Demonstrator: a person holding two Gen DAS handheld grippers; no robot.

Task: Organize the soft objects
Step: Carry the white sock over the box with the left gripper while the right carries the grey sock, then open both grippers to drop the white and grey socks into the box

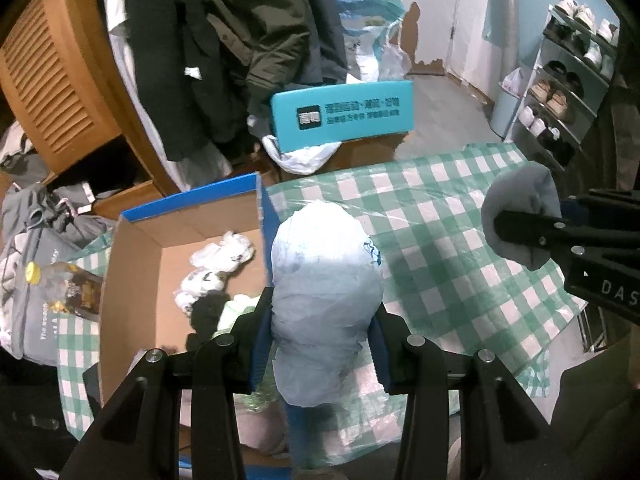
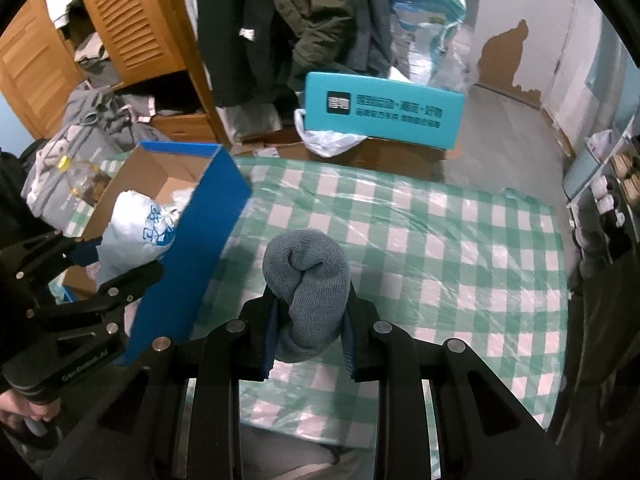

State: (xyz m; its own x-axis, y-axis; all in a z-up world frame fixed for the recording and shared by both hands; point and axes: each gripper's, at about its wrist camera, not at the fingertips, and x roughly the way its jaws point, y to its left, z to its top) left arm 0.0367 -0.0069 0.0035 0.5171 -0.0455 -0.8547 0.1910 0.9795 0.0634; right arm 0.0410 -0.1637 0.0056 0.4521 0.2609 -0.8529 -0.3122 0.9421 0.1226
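Observation:
My left gripper [image 1: 322,344] is shut on a crumpled pale blue plastic bag [image 1: 326,300] and holds it over the right wall of the cardboard box [image 1: 136,280]. The box has blue outer walls [image 2: 196,256] and holds white and dark soft items [image 1: 216,268]. My right gripper [image 2: 308,336] is shut on a rolled grey knitted sock [image 2: 306,280] above the green checked tablecloth [image 2: 440,264]. The sock also shows in the left wrist view [image 1: 520,216], to the right of the bag. The bag and left gripper [image 2: 120,276] show at the left of the right wrist view.
A teal box [image 1: 340,114] rests on cartons beyond the table. Dark coats [image 1: 224,48] hang behind. A wooden louvred cabinet [image 1: 52,80] stands at the left, with grey bags and a bottle [image 1: 60,284] below. A shoe rack [image 1: 568,80] is at the right.

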